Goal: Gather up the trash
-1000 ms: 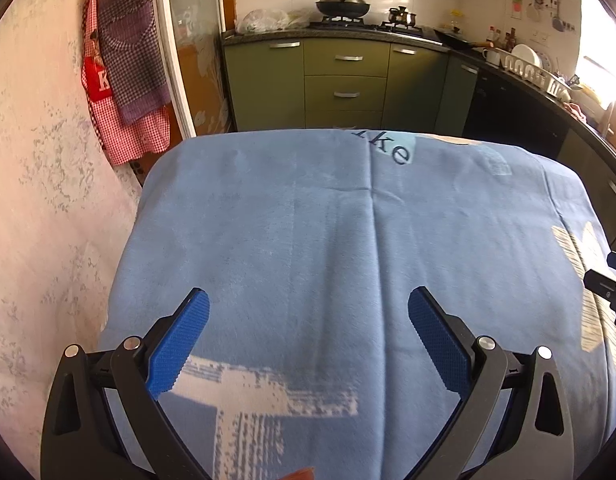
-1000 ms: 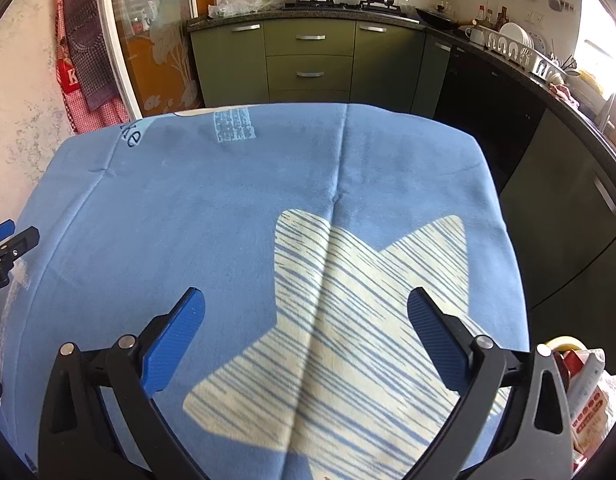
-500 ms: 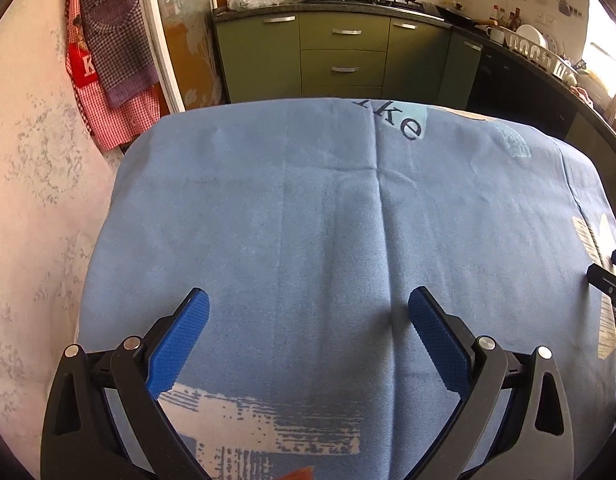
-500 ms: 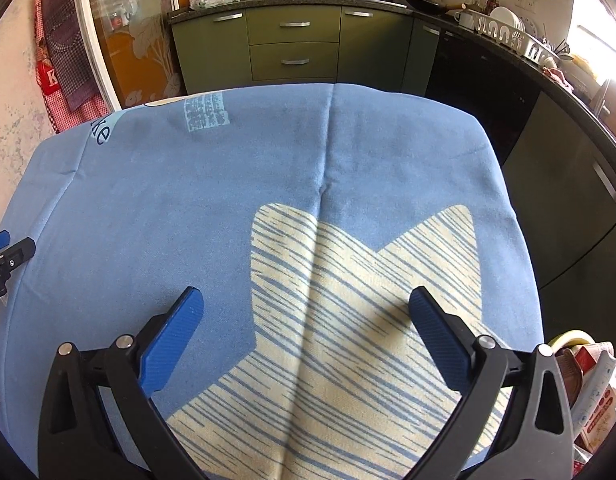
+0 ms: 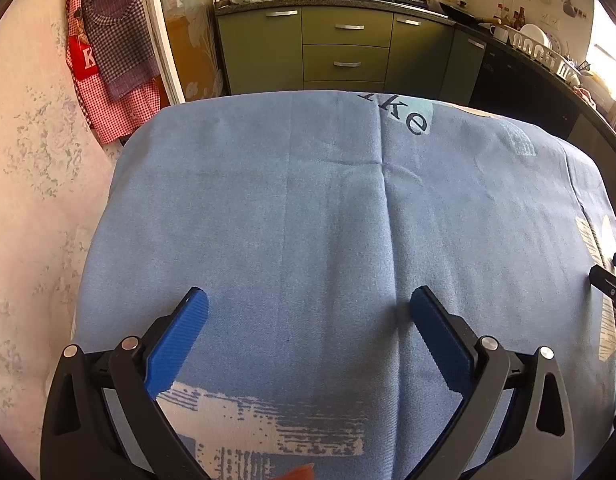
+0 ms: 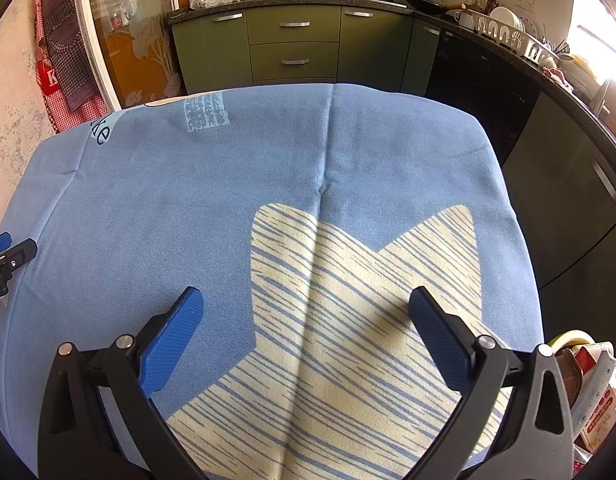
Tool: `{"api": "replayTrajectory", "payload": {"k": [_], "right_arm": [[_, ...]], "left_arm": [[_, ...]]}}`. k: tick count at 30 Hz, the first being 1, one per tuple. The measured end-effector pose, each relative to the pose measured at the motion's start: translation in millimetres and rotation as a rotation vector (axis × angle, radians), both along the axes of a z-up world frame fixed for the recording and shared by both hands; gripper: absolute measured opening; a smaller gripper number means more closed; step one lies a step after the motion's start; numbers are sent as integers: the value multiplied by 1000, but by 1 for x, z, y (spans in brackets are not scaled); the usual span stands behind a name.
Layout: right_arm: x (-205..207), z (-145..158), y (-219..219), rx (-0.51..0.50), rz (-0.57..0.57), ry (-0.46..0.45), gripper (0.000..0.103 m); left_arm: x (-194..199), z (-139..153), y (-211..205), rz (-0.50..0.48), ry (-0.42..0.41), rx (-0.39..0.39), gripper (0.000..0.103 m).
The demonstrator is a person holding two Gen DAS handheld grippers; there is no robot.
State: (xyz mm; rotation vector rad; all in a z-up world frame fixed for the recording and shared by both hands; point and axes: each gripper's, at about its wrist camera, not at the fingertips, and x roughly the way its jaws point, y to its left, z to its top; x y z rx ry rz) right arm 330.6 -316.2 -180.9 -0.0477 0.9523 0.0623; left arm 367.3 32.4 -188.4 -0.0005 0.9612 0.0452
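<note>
Over the blue cloth (image 5: 308, 208) in the left wrist view, your left gripper (image 5: 308, 300) hangs with its blue pads (image 5: 180, 340) spread wide and nothing between them. A white printed patch (image 5: 268, 420) lies near you under the claw, dark lettering (image 5: 403, 114) sits at the far edge, and a tip of your right gripper (image 5: 611, 284) shows at the right rim. Checked aprons (image 5: 112, 52) hang on the left wall; green cabinets (image 5: 343, 48) stand far off

From the right wrist view, your right gripper (image 6: 306, 300) is also wide apart and holds nothing, above a cream striped star print (image 6: 347, 300). Packets of trash (image 6: 591, 384) sit bunched at the near right, off the cloth's edge, beside the right finger
</note>
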Motion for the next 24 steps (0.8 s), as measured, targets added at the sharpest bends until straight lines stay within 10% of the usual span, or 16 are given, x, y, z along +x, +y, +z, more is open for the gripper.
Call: {"api": "replayTrajectory", "payload": {"k": [24], "right_arm": [[0,0,0,0,0,0,98]], "left_arm": [[0,0,0,-1,-1,-12,100]]}}
